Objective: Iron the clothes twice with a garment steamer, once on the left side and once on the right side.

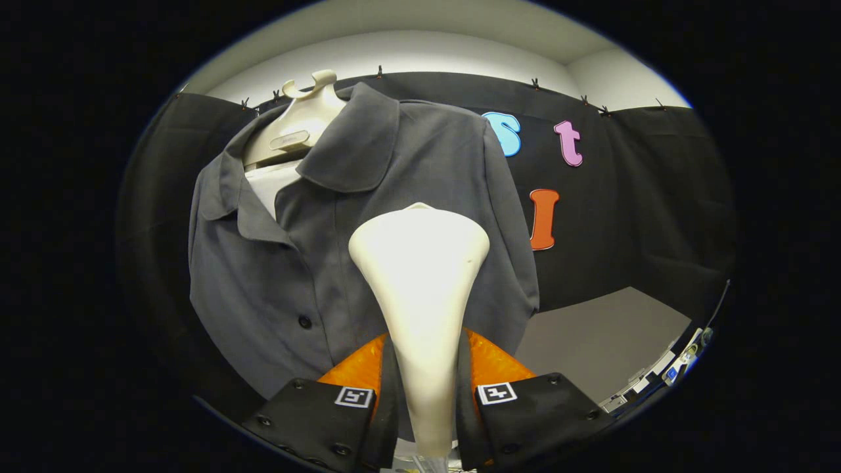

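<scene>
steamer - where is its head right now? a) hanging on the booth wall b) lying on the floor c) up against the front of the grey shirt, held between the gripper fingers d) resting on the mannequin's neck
c: the steamer has its handle clamped by the gripper, with its wide head up in front of the grey shirt on the mannequin.

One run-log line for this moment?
gripper: shut on garment steamer | steamer head: against grey shirt front | shirt: on mannequin

Shirt (276, 289) ahead (open room rightward)
</scene>
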`<state>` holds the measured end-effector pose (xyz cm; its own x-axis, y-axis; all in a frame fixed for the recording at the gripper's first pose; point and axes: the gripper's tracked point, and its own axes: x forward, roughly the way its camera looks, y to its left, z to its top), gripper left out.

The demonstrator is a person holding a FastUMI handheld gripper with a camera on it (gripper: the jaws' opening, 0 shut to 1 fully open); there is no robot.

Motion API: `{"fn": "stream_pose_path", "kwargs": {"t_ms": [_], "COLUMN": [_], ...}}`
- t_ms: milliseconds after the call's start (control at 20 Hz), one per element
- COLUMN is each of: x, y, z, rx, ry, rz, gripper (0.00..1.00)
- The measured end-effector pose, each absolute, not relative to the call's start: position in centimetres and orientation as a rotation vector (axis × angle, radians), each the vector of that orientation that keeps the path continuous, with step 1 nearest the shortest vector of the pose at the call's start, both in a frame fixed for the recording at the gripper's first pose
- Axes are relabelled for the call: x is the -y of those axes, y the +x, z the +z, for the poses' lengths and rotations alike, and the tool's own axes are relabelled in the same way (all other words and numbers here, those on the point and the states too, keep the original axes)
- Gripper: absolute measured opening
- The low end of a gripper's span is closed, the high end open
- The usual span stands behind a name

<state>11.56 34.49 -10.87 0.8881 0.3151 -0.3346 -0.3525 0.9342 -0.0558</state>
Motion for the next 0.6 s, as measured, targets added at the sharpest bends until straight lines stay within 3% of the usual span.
{"fn": "stream_pose_path", "kwargs": {"t_ms": [600], "x": [-33.4], "y": [10.4], "z": [-17.8], "rx": [-0.416], "ry": [-0.171], "rz": [0.336], "gripper": [0.44]}}
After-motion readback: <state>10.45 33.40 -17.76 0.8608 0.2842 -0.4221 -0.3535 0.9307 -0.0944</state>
